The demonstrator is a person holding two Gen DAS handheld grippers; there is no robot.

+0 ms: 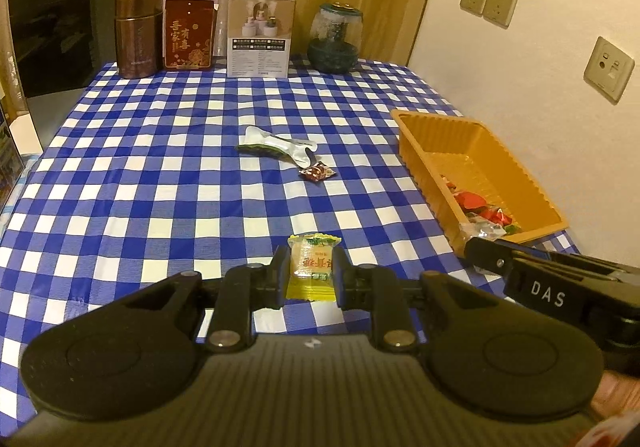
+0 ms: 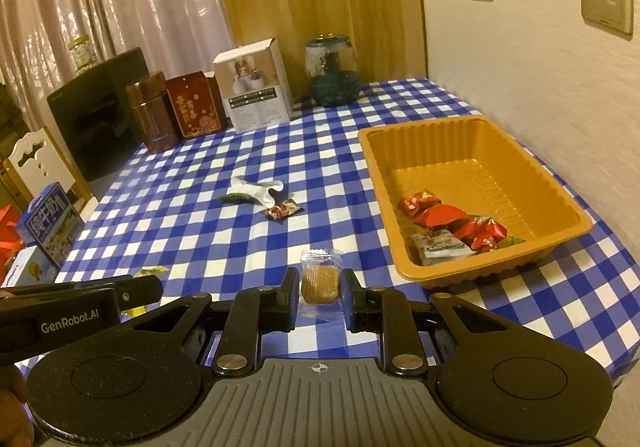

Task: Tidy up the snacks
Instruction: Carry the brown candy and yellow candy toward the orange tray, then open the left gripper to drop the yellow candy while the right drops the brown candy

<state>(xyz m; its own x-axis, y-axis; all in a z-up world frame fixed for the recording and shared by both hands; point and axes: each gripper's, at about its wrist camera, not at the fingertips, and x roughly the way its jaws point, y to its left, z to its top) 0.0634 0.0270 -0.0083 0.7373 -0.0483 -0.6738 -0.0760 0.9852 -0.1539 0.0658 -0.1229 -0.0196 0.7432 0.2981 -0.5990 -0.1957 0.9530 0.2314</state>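
Left wrist view: the left gripper (image 1: 308,273) is closed on a yellow snack packet (image 1: 311,267), pinched between both fingers just above the checkered counter (image 1: 160,167). Beyond it, mid-counter, a crumpled white-and-green wrapper (image 1: 276,145) lies just beside a small red candy (image 1: 317,172). To the right sits the orange tray (image 1: 424,151) with red-wrapped snacks in its near end.

Right wrist view: the right gripper (image 2: 321,289) brackets a clear packet holding a brown cake (image 2: 320,279); whether the fingers press it or stand slightly apart, I cannot tell. The tray lies ahead to the right, holding red candies (image 2: 440,215) and a grey-white packet (image 2: 440,245).
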